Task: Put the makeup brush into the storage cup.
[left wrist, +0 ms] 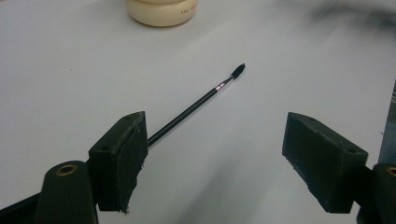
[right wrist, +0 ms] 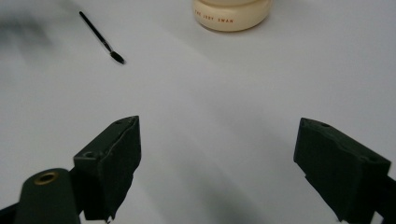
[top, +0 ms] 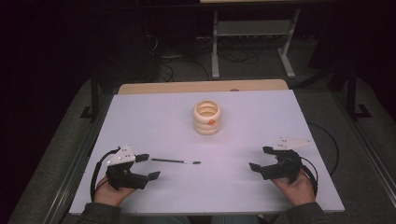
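Nearest the camera, the left gripper (top: 148, 167) and right gripper (top: 259, 157) rest low on the white table (top: 154, 121), jaws wide apart and empty. The thin black brush (top: 176, 161) lies flat just beside the left gripper, untouched; the cream ribbed pot (top: 207, 117) stands well beyond the brush. Nothing appears started.

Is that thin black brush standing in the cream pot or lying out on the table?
Lying out: the brush rests flat on the white table, apart from the pot.
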The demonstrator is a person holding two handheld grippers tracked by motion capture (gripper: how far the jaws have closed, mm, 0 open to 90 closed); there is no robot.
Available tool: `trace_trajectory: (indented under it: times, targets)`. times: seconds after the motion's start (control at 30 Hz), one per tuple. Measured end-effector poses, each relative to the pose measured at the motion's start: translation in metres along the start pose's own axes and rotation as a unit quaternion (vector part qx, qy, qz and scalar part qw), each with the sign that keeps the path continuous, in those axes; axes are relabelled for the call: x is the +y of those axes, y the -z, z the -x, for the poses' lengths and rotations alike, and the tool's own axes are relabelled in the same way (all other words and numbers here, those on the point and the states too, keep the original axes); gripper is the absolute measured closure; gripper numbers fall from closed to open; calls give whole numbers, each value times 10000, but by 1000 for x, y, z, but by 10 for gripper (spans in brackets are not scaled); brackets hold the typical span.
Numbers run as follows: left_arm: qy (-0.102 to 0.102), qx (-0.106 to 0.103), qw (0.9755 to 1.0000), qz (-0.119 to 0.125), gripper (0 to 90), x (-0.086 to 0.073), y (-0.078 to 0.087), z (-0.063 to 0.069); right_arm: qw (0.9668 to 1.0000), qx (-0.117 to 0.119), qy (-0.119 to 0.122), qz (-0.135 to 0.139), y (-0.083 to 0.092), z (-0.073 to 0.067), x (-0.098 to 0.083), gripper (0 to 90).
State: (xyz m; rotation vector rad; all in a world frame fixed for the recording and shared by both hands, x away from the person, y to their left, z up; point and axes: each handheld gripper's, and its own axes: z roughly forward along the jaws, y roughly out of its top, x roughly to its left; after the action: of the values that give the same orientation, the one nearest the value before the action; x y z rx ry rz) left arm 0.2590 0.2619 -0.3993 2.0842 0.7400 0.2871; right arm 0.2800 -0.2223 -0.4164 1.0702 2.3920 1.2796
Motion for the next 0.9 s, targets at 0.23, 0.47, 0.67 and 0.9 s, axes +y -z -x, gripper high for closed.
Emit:
trace_trajectory:
  times: [0.23,0.47,0.67,0.9]
  targets:
    - [-42,0,10000,-34,222,1,-1,0,10000,6,-34,3,0,1,0,140]
    - [-160,0,9998,-82,222,3,-4,2,10000,6,-26,63,4,1,0,141]
    - [-195,-42,9998,-96,222,12,-9,6,10000,29,-33,-16,2,3,2,141]
    - [-447,-61,9982,-387,234,21,-17,7,10000,45,-21,-32,2,4,4,141]
